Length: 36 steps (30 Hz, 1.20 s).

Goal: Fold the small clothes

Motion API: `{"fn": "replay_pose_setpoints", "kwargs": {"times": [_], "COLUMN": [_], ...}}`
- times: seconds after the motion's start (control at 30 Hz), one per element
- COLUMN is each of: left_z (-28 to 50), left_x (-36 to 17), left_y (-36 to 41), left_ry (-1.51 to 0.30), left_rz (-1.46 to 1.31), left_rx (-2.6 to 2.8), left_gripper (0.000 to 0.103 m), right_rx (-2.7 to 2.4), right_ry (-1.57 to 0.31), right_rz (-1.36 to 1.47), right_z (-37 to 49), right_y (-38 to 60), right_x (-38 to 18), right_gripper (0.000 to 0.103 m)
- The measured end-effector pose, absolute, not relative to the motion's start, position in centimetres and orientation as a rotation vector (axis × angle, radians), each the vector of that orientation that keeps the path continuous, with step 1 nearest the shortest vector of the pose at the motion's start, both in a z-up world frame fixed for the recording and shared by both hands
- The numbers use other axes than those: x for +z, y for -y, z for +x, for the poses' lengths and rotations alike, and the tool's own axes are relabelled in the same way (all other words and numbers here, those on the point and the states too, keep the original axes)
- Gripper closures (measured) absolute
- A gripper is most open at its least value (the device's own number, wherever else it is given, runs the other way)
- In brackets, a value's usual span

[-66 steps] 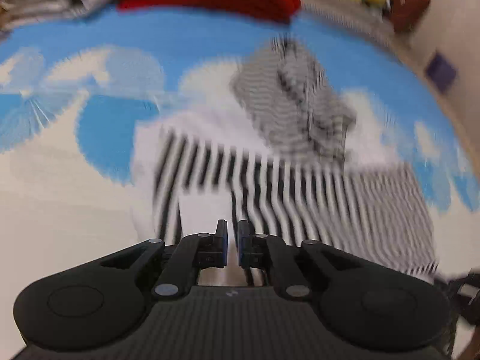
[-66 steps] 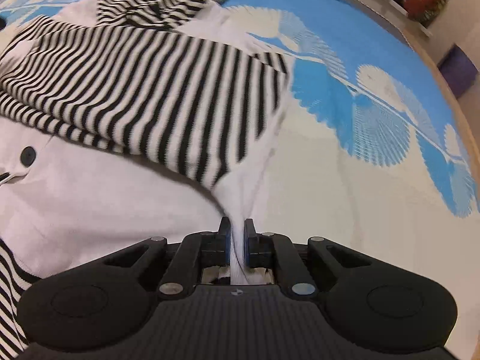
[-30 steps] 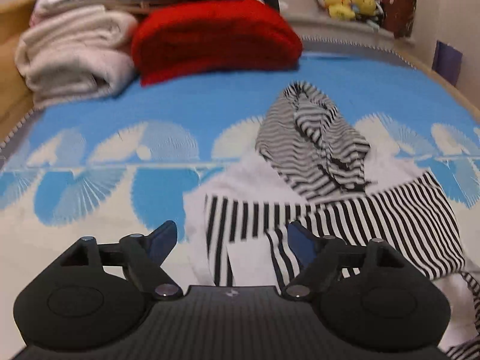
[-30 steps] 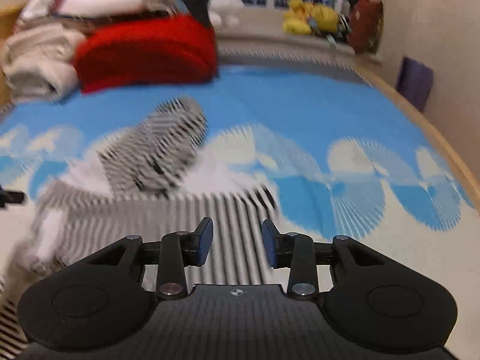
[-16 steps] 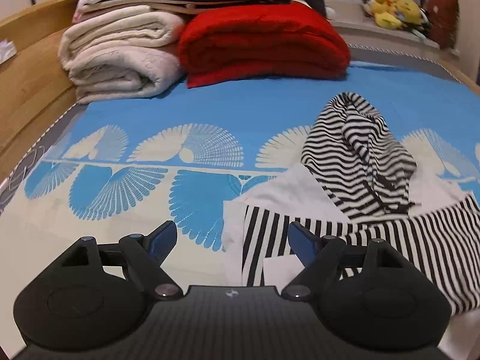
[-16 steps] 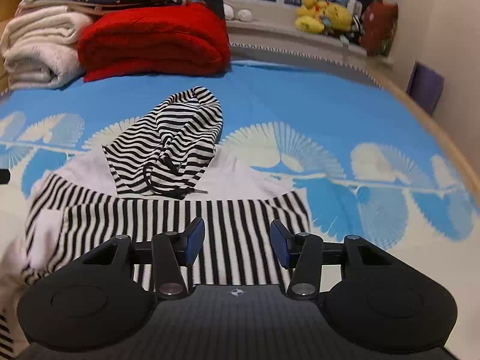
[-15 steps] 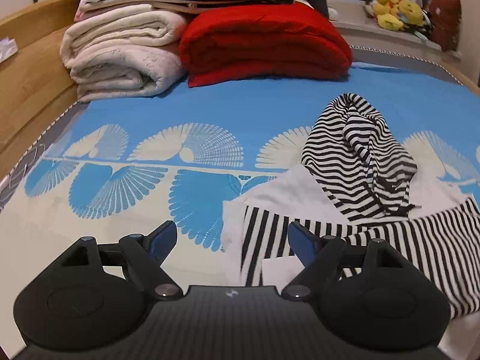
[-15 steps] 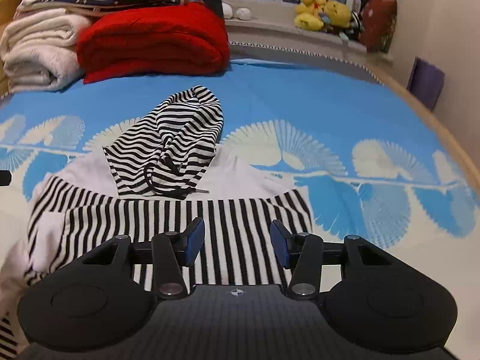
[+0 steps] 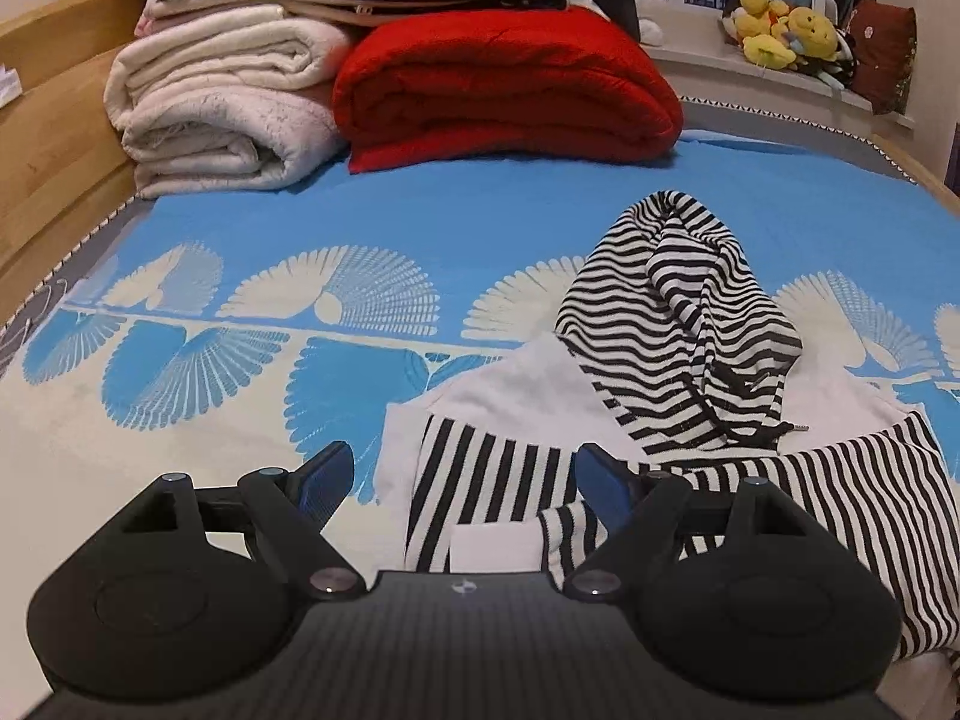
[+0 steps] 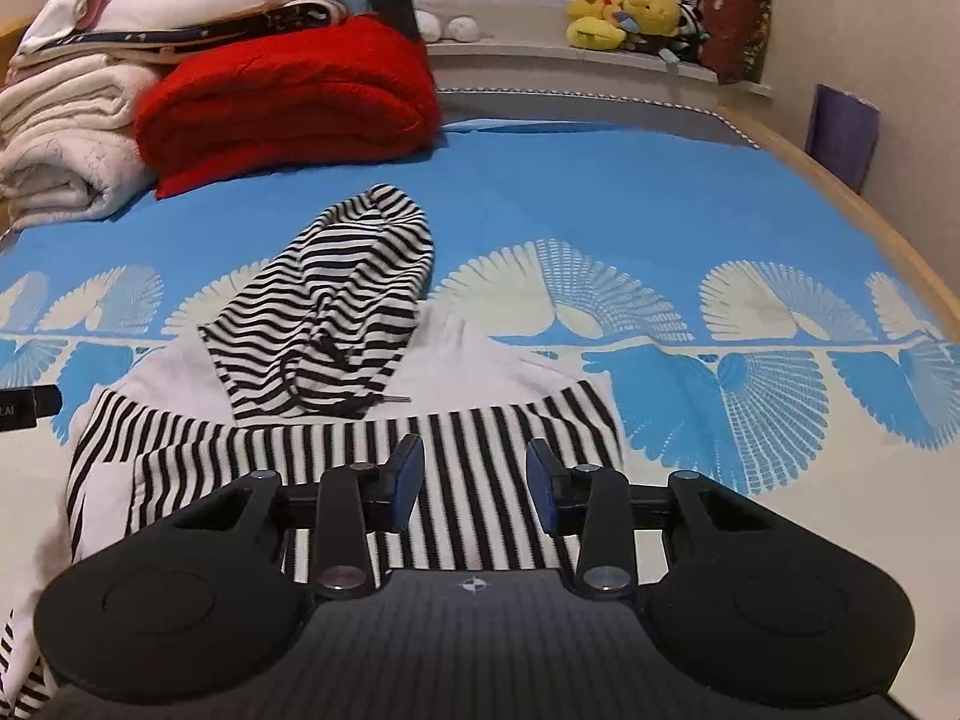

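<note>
A small white hoodie with black-and-white striped sleeves and hood (image 9: 678, 324) lies on the blue patterned bed cover (image 9: 360, 228). Both striped sleeves are folded across its body (image 10: 480, 444). The hood (image 10: 336, 294) lies flat beyond them, with a dark drawstring. My left gripper (image 9: 465, 471) is open and empty above the garment's left edge. My right gripper (image 10: 474, 468) is open and empty above the folded sleeve on the right side.
Folded cream blankets (image 9: 222, 114) and a red blanket (image 9: 510, 84) are stacked at the far end of the bed. A wooden bed frame (image 9: 54, 138) runs along the left. Yellow plush toys (image 10: 624, 18) sit on the window ledge. A purple item (image 10: 840, 132) stands by the right wall.
Both grippers let go of the sleeves, opened and drew back and up from the garment. The sleeves now lie folded across the body. In the last half second little has moved.
</note>
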<state>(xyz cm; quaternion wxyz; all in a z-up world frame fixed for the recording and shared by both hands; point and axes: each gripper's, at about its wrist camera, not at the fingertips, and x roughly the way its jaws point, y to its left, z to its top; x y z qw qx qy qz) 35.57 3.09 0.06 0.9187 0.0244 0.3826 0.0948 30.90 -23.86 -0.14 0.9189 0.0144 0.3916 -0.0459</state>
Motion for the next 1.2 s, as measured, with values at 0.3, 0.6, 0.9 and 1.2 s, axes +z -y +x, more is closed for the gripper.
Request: {"fn": "replay_pose_setpoints", "kwargs": {"times": [0.3, 0.6, 0.9, 1.2], "left_z": [35.0, 42.1, 55.9, 69.2], "left_x": [1.6, 3.3, -1.7, -7.6], "left_y": [-0.9, 0.3, 3.1, 5.7], "left_ry": [-0.629, -0.628, -0.653, -0.677], "left_rz": [0.215, 0.206, 0.281, 0.208], "left_rx": [0.170, 0.165, 0.102, -0.004], "left_gripper": [0.018, 0.018, 0.019, 0.040], "right_rx": [-0.116, -0.089, -0.094, -0.078], "right_ry": [-0.824, -0.876, -0.926, -0.974], "right_rz": [0.032, -0.039, -0.101, -0.139], "right_z": [31.2, 31.5, 32.6, 33.3], "right_y": [26.3, 27.4, 27.3, 27.5], "right_x": [0.3, -1.1, -2.9, -4.4], "right_gripper": [0.062, 0.058, 0.058, 0.058]}}
